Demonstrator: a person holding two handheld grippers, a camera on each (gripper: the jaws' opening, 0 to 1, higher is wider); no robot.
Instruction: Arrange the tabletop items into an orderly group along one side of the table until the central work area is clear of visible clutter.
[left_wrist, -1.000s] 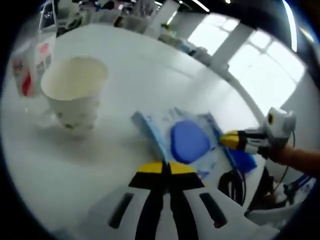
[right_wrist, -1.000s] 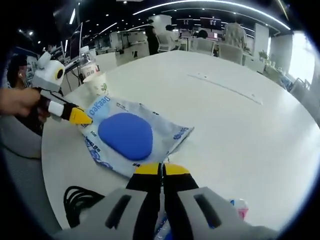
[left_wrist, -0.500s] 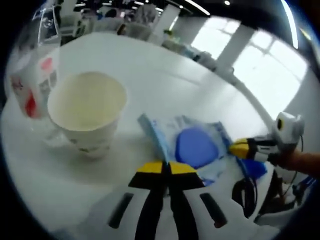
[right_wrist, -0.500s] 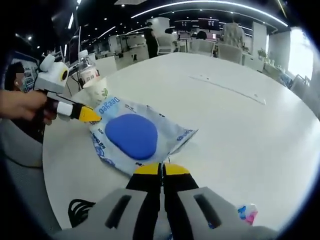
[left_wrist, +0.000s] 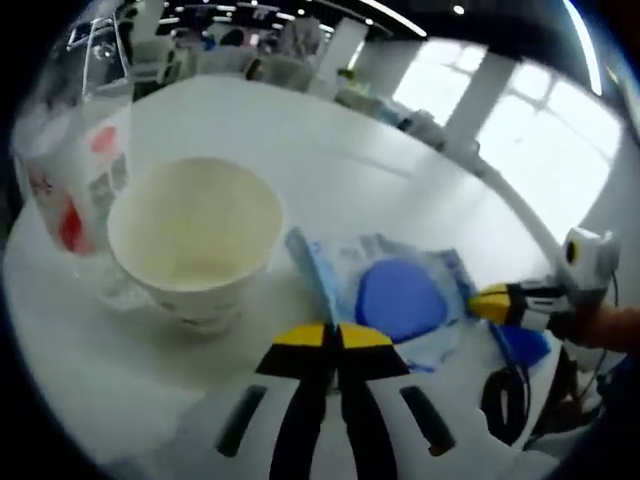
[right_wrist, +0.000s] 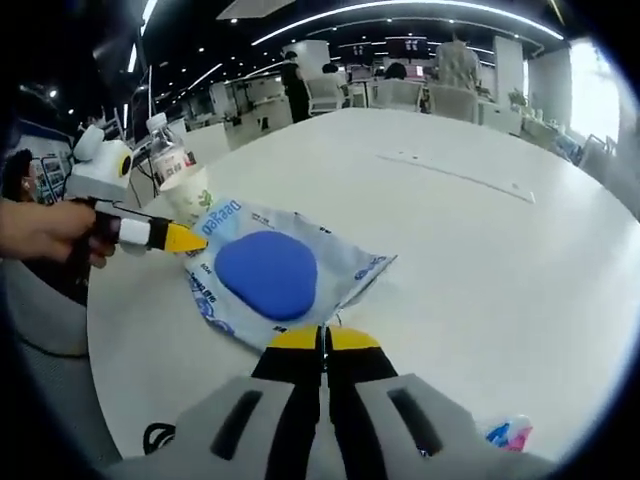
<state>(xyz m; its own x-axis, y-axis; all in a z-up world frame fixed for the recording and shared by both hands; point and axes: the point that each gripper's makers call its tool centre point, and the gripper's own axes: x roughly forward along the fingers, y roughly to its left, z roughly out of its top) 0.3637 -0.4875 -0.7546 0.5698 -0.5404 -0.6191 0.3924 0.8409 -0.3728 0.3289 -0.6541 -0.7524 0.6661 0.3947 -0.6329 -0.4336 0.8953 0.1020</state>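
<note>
A blue-and-white wipes packet (left_wrist: 395, 295) lies flat on the white table (left_wrist: 330, 160). My left gripper (left_wrist: 335, 335) is shut, its yellow tips at the packet's raised near edge. My right gripper (left_wrist: 482, 303) comes in from the right, shut at the packet's opposite edge. In the right gripper view the packet (right_wrist: 268, 272) ends at my right gripper's (right_wrist: 322, 338) shut tips, and my left gripper (right_wrist: 190, 240), held by a hand, touches its far-left corner. A white paper cup (left_wrist: 195, 240) (right_wrist: 188, 190) stands just left of the packet, a water bottle (left_wrist: 70, 150) (right_wrist: 168, 155) behind it.
A black cable (left_wrist: 505, 405) (right_wrist: 160, 437) lies near the table's edge by a blue object (left_wrist: 520, 345). A small pink-and-blue wrapper (right_wrist: 510, 433) sits at the lower right. The wide white tabletop (right_wrist: 470, 240) stretches beyond; office desks and chairs stand far behind.
Both grippers and the packet between them have moved toward the cup and bottle, which now look larger and closer in the left gripper view. Both grippers stayed shut.
</note>
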